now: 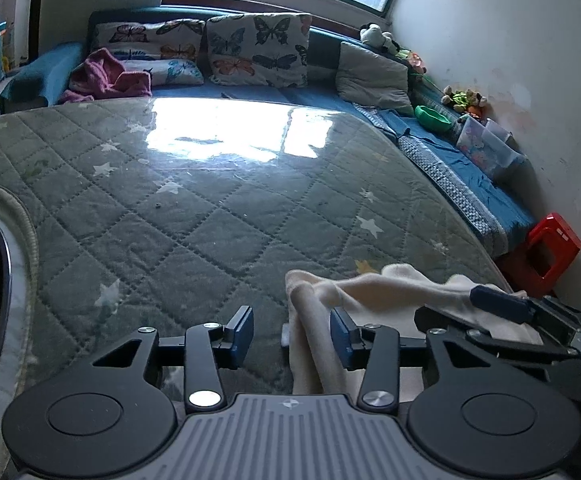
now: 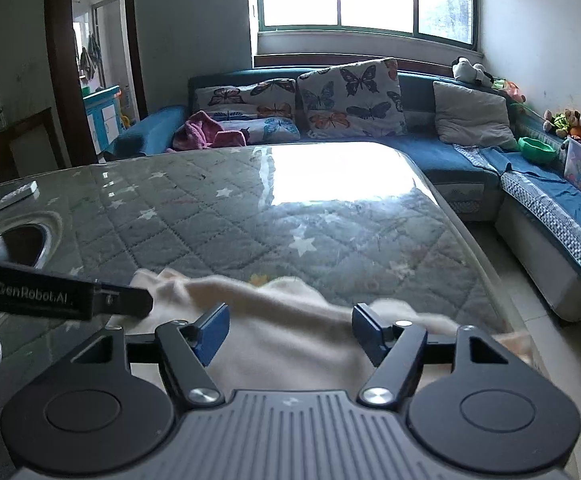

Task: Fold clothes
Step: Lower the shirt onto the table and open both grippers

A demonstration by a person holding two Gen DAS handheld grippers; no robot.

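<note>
A cream garment lies crumpled at the near right edge of the table, which has a quilted grey-green cover with white stars under a glossy sheet. My left gripper is open; a fold of the garment hangs between its jaws, close against the right pad, and the left pad stands clear of it. In the right wrist view the garment spreads beneath and between the wide-apart jaws of my right gripper, which is open. One blue finger of the right gripper rests over the cloth's right end.
A round dark opening is set in the table at the left, with a remote beyond it. A blue corner sofa with butterfly cushions and a pink garment wraps behind. A red stool stands at the right.
</note>
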